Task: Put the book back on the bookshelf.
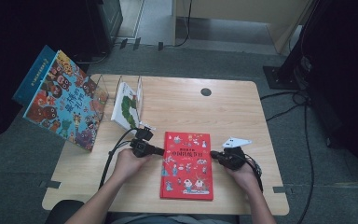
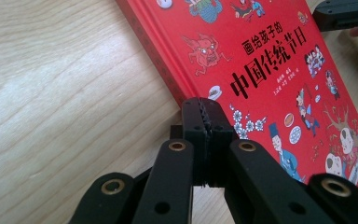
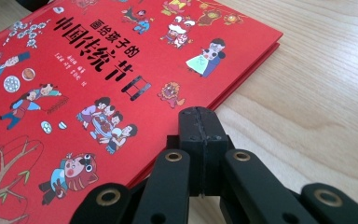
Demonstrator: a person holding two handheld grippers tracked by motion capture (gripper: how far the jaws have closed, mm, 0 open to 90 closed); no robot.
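A red picture book (image 1: 187, 164) lies flat on the wooden table (image 1: 177, 100), near the front edge. My left gripper (image 1: 161, 151) is shut, its tips against the book's left edge. In the left gripper view its closed jaws meet at the tips (image 2: 206, 116) by the red book's (image 2: 261, 60) spine, with nothing held between them. My right gripper (image 1: 213, 154) is shut too, at the book's right edge. The right gripper view shows those pressed-together tips (image 3: 200, 122) just beside the red cover (image 3: 74, 84), empty.
A clear rack (image 1: 103, 93) at the table's back left holds a large colourful book (image 1: 65, 100) and a white book with a green caterpillar (image 1: 127, 106). A dark round hole (image 1: 206, 92) sits near the far edge. Cables (image 1: 303, 140) run across the floor on the right.
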